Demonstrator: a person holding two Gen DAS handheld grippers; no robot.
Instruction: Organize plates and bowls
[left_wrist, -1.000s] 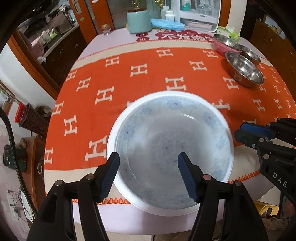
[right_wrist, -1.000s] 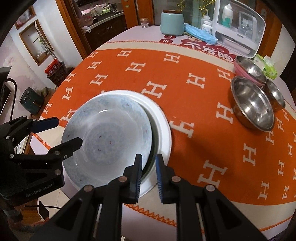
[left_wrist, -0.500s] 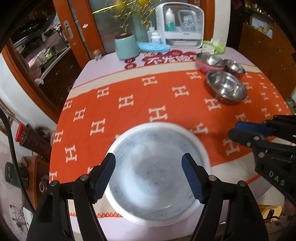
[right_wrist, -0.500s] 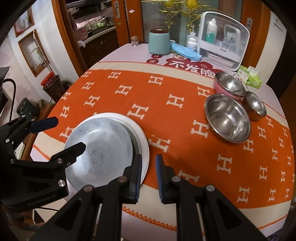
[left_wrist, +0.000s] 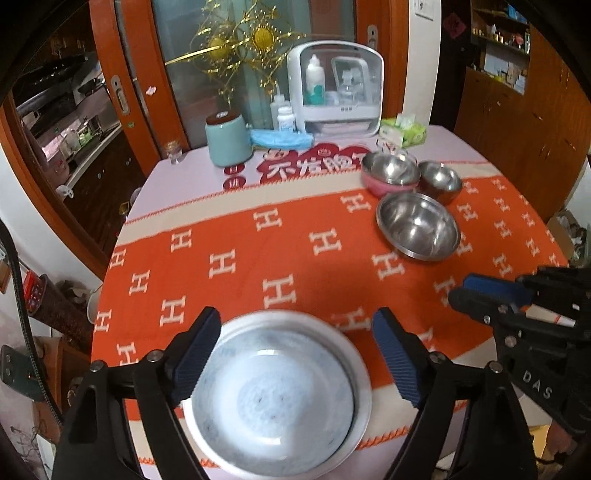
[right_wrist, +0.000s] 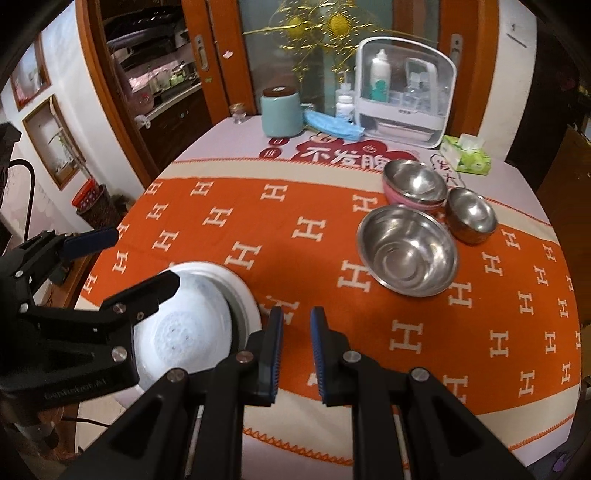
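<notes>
my left gripper (left_wrist: 295, 354) hangs wide open above the blue-patterned bowl (left_wrist: 273, 402), my right gripper (right_wrist: 296, 352) narrowly parted, empty.

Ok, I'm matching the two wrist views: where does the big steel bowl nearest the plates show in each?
Left wrist: big steel bowl upper right, beyond the open left gripper.
Right wrist: centre right, beyond the right gripper.
Shared landmark: the pink bowl just behind it.
</notes>
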